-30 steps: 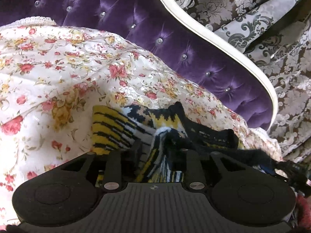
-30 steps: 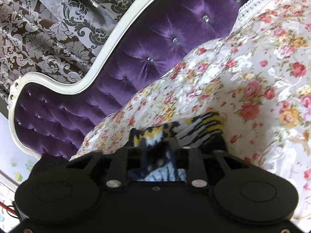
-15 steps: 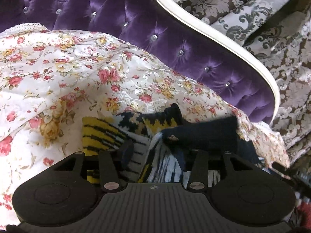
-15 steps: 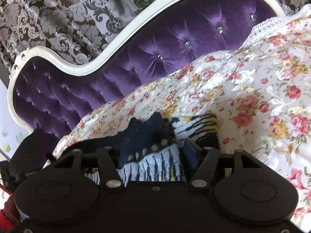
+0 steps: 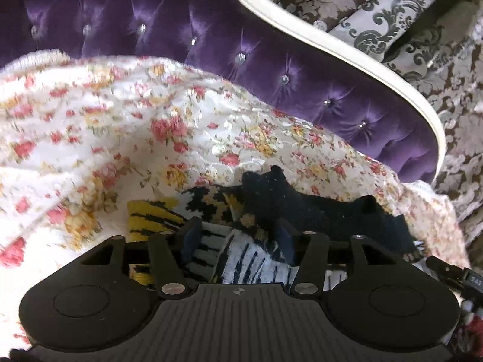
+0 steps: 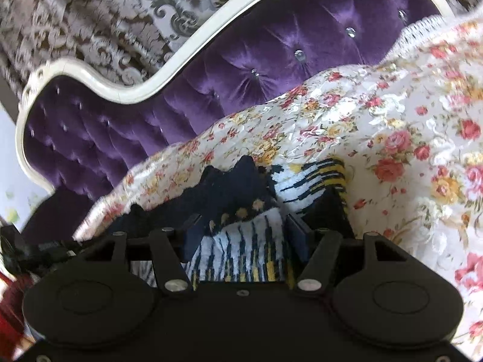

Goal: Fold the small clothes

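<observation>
A: Knit sock (image 5: 265,205), navy, yellow and white, lies bunched on the floral bedspread (image 5: 126,126) just in front of the purple tufted headboard (image 5: 271,60). Patterned curtain (image 5: 437,45) behind that.

B: Grippers?

A: Left gripper (image 5: 238,238) sits about half open and its jaws have just been opening. The white striped part of the sock lies between the fingers, and I see no pinch; the cloth looks slack, with a gap beside the left pad.

B: So released?

A: My read, yes. The navy cuff end is flopped over the striped part, so a fold looks laid down and the left is letting go so it stays.

B: Right one?

A: Right gripper (image 6: 241,232), also about half open; its jaws have just been closing a bit. Striped fabric fills most of the gap between the fingers (image 6: 297,232). Can't tell if the pads actually press on it.

B: Why both low at the near edge?

A: Probably to keep the sock flat on the soft bed while the fold settles. Quilted cover is rumpled, so the sock could slide or spring open.

B: Progress?

A: Mid-fold, bundle not tidy yet.
</observation>
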Demonstrator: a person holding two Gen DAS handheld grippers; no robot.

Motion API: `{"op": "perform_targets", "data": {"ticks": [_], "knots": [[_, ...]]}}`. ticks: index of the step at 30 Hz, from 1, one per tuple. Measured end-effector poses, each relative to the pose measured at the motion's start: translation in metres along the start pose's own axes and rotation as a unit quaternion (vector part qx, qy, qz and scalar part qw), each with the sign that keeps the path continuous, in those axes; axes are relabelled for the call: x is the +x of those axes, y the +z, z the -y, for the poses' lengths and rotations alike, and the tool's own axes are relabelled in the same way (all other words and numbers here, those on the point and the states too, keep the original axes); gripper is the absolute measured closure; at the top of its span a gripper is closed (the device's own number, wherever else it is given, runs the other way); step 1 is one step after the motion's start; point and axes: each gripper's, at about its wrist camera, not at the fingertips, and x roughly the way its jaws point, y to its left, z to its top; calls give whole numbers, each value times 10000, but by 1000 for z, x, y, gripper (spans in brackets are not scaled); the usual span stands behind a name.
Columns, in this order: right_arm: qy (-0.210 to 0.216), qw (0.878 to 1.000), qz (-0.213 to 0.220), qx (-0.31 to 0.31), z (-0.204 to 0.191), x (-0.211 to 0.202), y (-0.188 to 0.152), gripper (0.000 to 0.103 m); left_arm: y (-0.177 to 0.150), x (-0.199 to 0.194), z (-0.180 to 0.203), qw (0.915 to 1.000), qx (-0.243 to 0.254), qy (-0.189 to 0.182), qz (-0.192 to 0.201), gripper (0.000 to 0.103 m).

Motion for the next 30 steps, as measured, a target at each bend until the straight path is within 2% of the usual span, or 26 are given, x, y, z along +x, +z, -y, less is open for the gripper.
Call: {"op": "perform_targets", "data": {"ticks": [2,3,4,6,12,16,17,18,20,22,23,24,28,30], "knots": [[-121,9997,-59,-211,-6,2,-1,57,-2,-10,8,9995,244,172,136,42],[-166,9994,-95,-302,-9,3,-1,66,-3,-15,13,9988,380,258,186,42],[-206,9989,-115,-394,-11,4,-1,69,-5,-20,18,9977,524,349,241,42],[-345,9977,-108,-572,-17,4,-1,85,-12,-31,31,9946,863,463,340,41],[-953,9916,170,-855,-22,0,5,91,-43,-44,68,9787,1906,630,421,34],[-1011,9919,29,-773,-13,8,-1,91,-58,-25,71,9662,2320,1104,220,31],[-1035,9912,44,-826,-14,8,-2,90,-61,-18,68,9645,2338,1223,93,26],[-1049,9908,45,-858,-16,7,-2,88,-63,-11,61,9664,2251,1243,-18,22],[-1059,9902,45,-913,-18,6,-2,84,-63,-10,44,9785,1692,1177,76,5],[-1080,9894,56,-968,-19,5,-4,78,-61,-8,36,9820,1526,1115,65,0],[-1085,9893,74,-970,-19,3,-5,72,-61,-8,33,9829,1473,1099,54,0],[-1091,9894,90,-958,-19,2,-5,60,-61,-8,33,9831,1460,1106,42,0],[-1087,9890,139,-994,-23,-2,-3,36,-61,-5,40,9811,1482,1242,-33,0],[-1221,9865,158,-1083,-28,-6,-1,10,-61,-4,40,9814,1448,1258,-37,0]]}}
